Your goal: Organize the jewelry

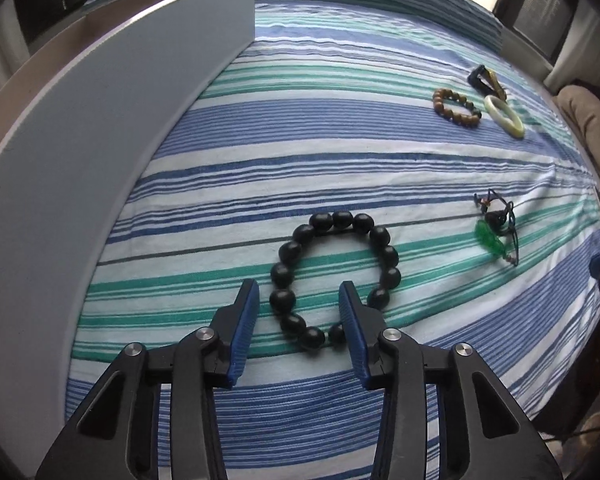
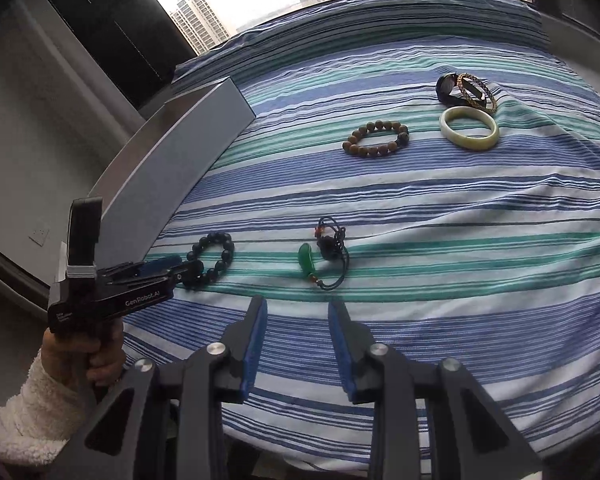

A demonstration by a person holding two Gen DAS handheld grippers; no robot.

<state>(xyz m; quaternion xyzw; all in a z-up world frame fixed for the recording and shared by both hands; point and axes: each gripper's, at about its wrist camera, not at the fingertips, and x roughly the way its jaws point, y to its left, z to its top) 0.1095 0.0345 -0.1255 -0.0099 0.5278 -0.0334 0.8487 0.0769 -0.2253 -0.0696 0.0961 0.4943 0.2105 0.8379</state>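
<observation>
The left gripper (image 1: 299, 294) sits low over the striped cloth (image 1: 340, 168), jaws spread wide with nothing between the pads. Its tips straddle the near arc of the black bead bracelet (image 1: 335, 280): the left finger is just outside the ring, the right finger is over the ring's inner space, near the beads on the near-right side. Whether either pad touches a bead is hard to tell. The bracelet lies flat on the cloth, just beside the long grey box (image 1: 100, 152) at the left.

Over to the right gripper (image 2: 297, 307): open too, holding nothing, well short of the jewelry. Ahead of it lies the green pendant on a dark cord (image 2: 324, 258), loosely bunched. Farther back rests the brown wooden bead bracelet (image 2: 376, 137), and beside it to the right the pale jade bangle (image 2: 469, 133). Just behind the bangle, a black bangle (image 2: 448, 90) and a gold-patterned bangle (image 2: 478, 90) lean together, overlapping.
</observation>
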